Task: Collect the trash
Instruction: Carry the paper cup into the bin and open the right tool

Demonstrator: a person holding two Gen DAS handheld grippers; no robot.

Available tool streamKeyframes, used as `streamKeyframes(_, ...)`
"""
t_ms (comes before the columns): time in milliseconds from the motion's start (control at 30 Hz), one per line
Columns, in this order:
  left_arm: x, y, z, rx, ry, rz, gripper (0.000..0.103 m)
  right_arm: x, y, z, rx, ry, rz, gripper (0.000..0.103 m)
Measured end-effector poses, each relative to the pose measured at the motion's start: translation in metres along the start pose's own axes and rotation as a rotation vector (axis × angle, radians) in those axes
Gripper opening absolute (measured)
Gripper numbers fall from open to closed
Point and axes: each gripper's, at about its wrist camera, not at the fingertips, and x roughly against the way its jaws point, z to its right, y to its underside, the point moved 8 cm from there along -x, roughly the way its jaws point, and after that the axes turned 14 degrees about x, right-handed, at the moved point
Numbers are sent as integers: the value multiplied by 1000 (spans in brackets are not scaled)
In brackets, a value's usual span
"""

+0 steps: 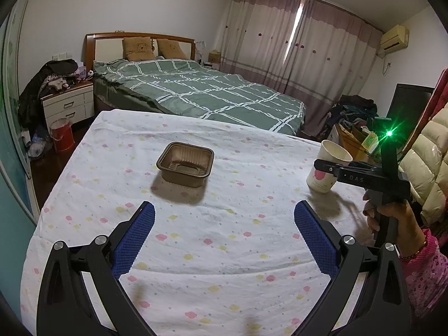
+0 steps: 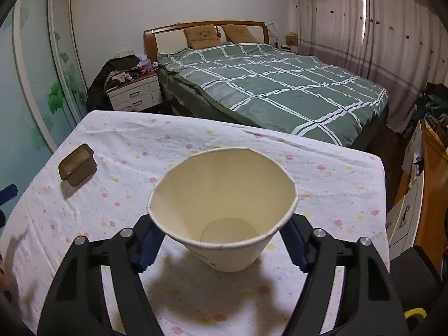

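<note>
Right hand-held gripper (image 2: 221, 247): fingers closed against the sides of a paper cup (image 2: 224, 210), its rim squeezed out of round, lifted above the table (image 2: 322, 179). Left hand-held gripper (image 1: 224, 210): spread wide, holding nothing. Brown plastic tray (image 1: 185, 164): on the table, ahead of the left gripper, apart from it. Bed (image 1: 201, 92): beyond the table.

Bare tablecloth (image 1: 224, 252) between spread left gripper (image 1: 224, 218) and brown tray (image 1: 185, 164). Paper cup (image 2: 222, 210) fills right gripper (image 2: 221, 249) gap.
</note>
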Motion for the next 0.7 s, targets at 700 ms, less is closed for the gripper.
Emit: streamKeyframes(700,-3,5,3,-54,-39,24,98,128,39,4,-101,57,81,49)
